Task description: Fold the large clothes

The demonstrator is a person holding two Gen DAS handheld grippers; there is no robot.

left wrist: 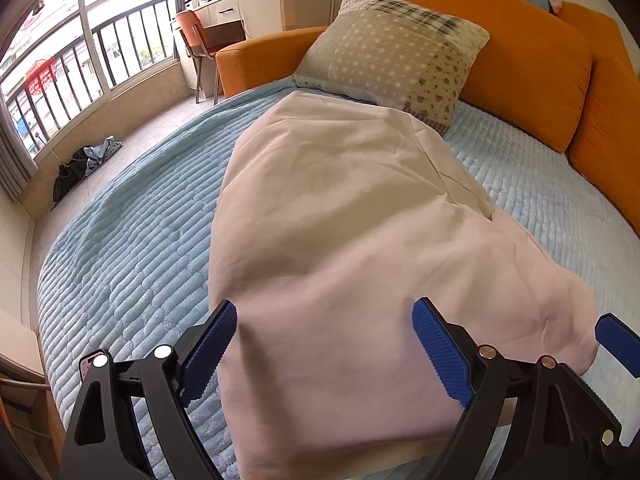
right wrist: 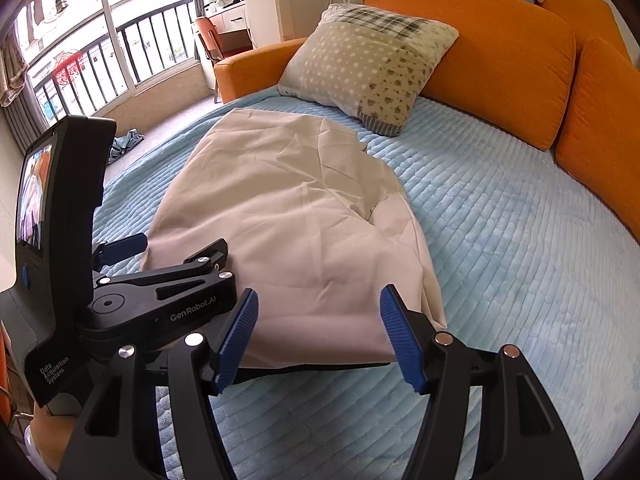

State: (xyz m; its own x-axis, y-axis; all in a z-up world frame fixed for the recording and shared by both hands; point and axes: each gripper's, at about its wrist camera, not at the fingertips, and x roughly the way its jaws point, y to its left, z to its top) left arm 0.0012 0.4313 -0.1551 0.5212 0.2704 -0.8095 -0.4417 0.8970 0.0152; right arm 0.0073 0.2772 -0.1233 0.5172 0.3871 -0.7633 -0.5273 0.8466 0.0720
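Observation:
A large pale pink cloth (left wrist: pixel 340 220) lies lengthwise on the light blue quilted bed (left wrist: pixel 120 264), folded into a long strip with its far end near the pillow. My left gripper (left wrist: pixel 324 332) stands open over the cloth's near left part, the fabric lying between its blue pads without being pinched. My right gripper (right wrist: pixel 318 320) is open too, hovering over the near right corner of the cloth (right wrist: pixel 288 216). In the right wrist view the left gripper (right wrist: pixel 168 252) shows at the left, its jaws straddling the cloth's left edge. One blue finger of the right gripper (left wrist: pixel 616 344) pokes in at the right.
A patchwork pillow (left wrist: pixel 400 60) leans on orange cushions (left wrist: pixel 532 60) at the head of the bed. Bare blue quilt (right wrist: pixel 520 240) spreads to the right. A chair (left wrist: pixel 192 36) and desk stand by the railed window. Dark clothes (left wrist: pixel 84 164) lie on the floor.

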